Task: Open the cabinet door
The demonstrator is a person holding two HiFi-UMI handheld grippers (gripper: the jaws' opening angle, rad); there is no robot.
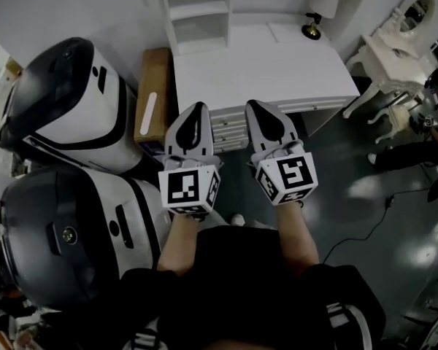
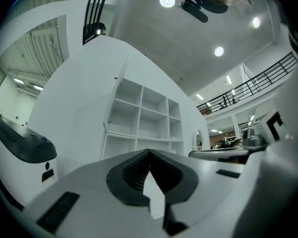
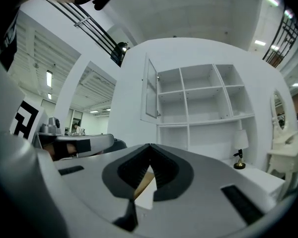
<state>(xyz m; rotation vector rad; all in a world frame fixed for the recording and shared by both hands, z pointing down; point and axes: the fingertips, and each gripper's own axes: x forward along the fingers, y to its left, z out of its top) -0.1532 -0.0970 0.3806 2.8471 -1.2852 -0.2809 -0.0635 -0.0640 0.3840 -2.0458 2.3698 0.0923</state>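
Holds left gripper (image 1: 196, 108) & right gripper (image 1: 255, 105) side by side over desk (image 1: 277, 57), jaws together on nothing, w/ cabinet door (image 3: 149, 89) (tall, upright, looks ajar) well ahead & up at shelf unit's (image 1: 201, 28) top-left bay, prob nearer the left one.

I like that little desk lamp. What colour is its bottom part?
Gold. The lamp shows best in the right gripper view.
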